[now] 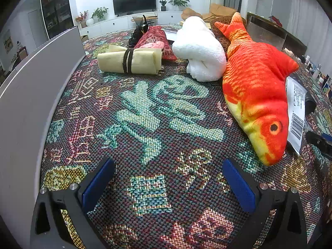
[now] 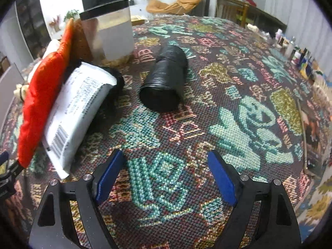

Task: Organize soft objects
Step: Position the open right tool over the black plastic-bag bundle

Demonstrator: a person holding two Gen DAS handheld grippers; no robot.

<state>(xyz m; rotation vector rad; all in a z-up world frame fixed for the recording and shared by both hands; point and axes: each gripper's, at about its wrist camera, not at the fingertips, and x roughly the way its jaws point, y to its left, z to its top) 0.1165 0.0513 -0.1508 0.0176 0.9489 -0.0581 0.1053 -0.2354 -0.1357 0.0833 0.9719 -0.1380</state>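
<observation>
- We see a woven tablecloth [image 1: 157, 112] patterned with teal, pink and yellow characters covering the whole tabletop.
- At the left edge of the left wrist view we see a grey panel [image 1: 31, 95] standing upright along the table.
- On the far wall we find a dark television [image 1: 134, 1] on a low white cabinet [image 1: 116, 23], with potted plants [image 1: 178, 0] on either side.
- We see a clear container with a black rim [image 2: 110, 31] standing on the table.
- Along the table's right side we see a row of small bottles [image 2: 296, 51], too small to identify.
</observation>
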